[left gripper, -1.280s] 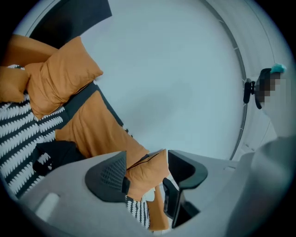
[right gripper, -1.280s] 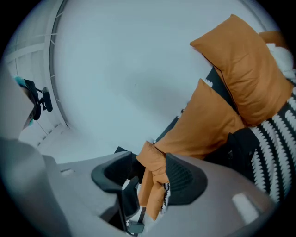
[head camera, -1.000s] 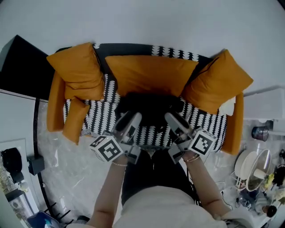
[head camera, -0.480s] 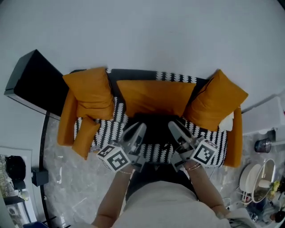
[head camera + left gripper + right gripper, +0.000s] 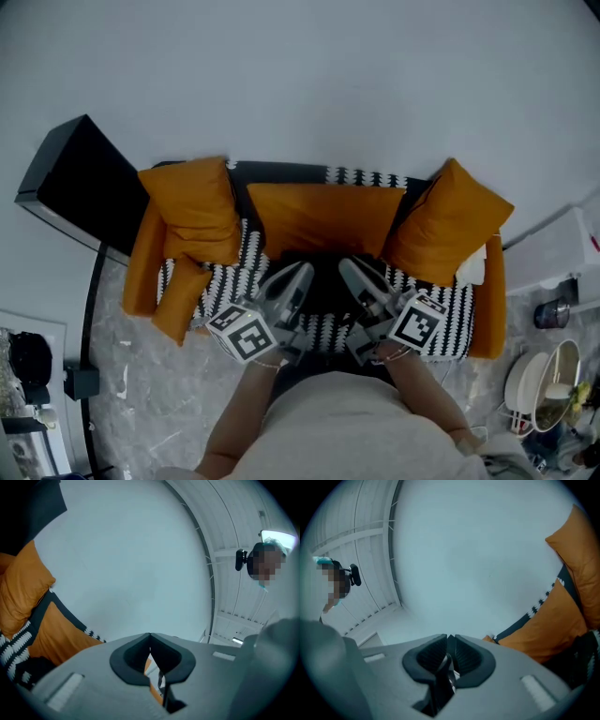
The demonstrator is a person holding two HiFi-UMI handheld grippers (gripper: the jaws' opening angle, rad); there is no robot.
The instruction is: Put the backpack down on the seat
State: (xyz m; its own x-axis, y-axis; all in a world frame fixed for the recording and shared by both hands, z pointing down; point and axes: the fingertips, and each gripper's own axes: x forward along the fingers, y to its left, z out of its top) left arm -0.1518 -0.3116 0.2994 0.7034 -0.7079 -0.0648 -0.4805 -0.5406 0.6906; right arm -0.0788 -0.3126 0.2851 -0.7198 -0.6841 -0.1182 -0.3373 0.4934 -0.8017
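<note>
The black backpack (image 5: 322, 261) lies on the black-and-white patterned seat (image 5: 223, 272) of an orange sofa, in front of the middle back cushion (image 5: 319, 214). My left gripper (image 5: 302, 271) hovers over its left side and my right gripper (image 5: 344, 266) over its right side. Both point level toward the pale wall. The left gripper (image 5: 150, 637) has just been closing and its pads now meet with nothing between them. Closing too, the right gripper (image 5: 449, 640) has its tips touching and holds nothing. A dark bit of the backpack (image 5: 582, 654) shows at the lower right.
Orange cushions stand at the sofa's left (image 5: 192, 208) and right (image 5: 452, 230). A black box (image 5: 82, 183) sits left of the sofa. A white bin (image 5: 565, 248) and dishes (image 5: 544, 375) crowd the floor to the right. A person (image 5: 265, 562) stands far behind.
Both grippers have lifted up off the backpack and their jaws have closed from wide open to shut. The backpack stays on the seat.
</note>
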